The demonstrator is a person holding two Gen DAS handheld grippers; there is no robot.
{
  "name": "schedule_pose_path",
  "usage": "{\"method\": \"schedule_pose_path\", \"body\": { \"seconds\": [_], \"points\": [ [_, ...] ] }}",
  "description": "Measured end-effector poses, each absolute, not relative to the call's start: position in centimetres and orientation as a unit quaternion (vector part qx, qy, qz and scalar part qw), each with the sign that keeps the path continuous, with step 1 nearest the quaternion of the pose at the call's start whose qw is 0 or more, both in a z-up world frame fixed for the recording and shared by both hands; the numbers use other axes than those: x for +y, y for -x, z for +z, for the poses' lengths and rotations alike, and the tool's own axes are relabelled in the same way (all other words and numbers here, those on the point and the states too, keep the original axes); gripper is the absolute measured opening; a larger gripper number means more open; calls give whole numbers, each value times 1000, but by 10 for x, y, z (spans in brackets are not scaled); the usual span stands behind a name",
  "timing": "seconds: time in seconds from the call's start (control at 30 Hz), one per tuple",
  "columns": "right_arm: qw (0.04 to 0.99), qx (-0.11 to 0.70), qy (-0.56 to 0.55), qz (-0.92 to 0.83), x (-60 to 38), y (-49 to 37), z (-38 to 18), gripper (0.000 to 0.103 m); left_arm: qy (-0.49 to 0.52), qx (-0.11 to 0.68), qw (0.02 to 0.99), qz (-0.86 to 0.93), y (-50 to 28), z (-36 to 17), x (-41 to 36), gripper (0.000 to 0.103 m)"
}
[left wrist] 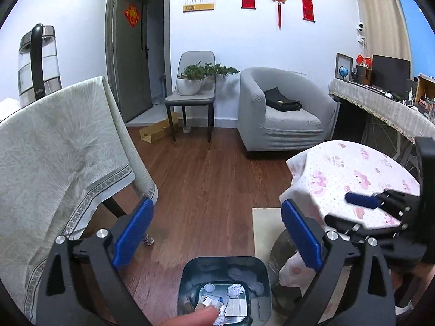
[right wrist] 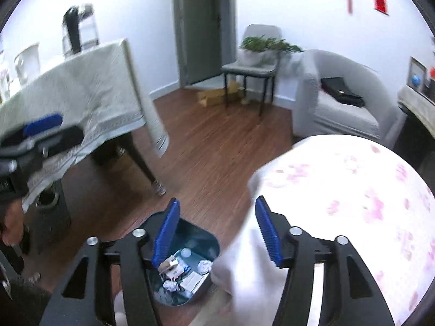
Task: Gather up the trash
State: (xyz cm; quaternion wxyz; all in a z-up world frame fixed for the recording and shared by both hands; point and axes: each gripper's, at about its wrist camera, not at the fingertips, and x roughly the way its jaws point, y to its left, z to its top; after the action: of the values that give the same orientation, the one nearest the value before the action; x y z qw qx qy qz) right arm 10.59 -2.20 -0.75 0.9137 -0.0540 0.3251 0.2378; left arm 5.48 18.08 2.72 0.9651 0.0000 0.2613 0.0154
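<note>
Trash bin (left wrist: 224, 266) stands on the floor (left wrist: 206, 179) between two covered tables: one (left wrist: 54, 146) to its left, the round one (left wrist: 361, 174) to its right. Crumpled paper (left wrist: 236, 290) lies inside. Armchair (left wrist: 282, 114) sits behind.

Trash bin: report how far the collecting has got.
Done: the trash bin on the floor already holds crumpled paper and small cartons. In hand: nothing; the left tongs and right tongs are both open and empty above it. Left: no loose trash shows on the floor in either view.
</note>
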Motion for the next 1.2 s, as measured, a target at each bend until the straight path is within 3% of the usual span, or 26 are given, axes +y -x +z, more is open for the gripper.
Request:
{"method": "schedule_pose_path", "body": {
  "seconds": [0.17,0.23,0.53,1.2],
  "points": [
    [935,294,54,192,-58,-95,-1,71,-7,238,971,25,-41,28,167,100],
    [939,288,51,181,-70,-90,2,81,-3,243,970,26,-40,24,164,100],
    [955,257,58,137,-118,-73,7,99,-8,240,970,33,-31,6,146,100],
    [948,234,52,209,-132,-58,11,99,-25,255,966,29,-25,-11,123,100]
  ]
}}
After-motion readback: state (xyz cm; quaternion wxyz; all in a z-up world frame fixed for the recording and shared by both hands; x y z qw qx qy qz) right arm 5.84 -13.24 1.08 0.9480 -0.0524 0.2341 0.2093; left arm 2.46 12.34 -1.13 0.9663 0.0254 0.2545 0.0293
